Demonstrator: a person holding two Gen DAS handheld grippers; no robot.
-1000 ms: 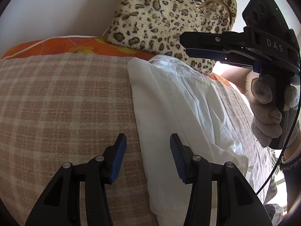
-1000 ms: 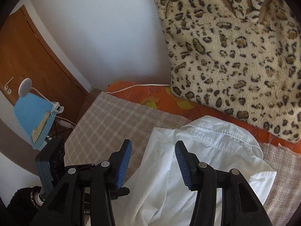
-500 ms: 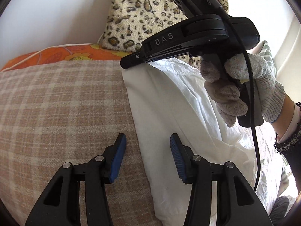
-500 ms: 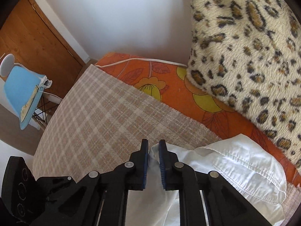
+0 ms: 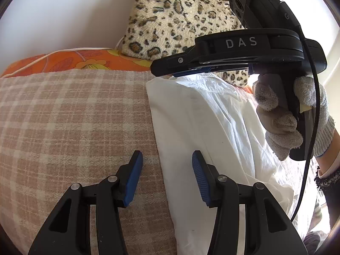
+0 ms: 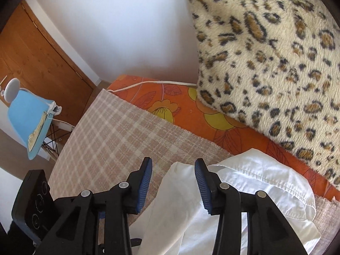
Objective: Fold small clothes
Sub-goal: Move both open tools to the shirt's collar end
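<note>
1. Blanket (image 5: 74, 116): plaid, under your left gripper (image 5: 165, 178), whose jaws stand apart, straddling the shirt's edge.
2. Shirt (image 5: 201, 127): white, lying on the blanket.
3. Your right gripper (image 6: 173, 180): jaws apart over the shirt's corner, holding nothing.

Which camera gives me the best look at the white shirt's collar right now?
The right wrist view: the stitched collar of the white shirt lies open to the camera beside the right gripper. In the left wrist view the collar is far off, partly hidden behind that gripper.
</note>
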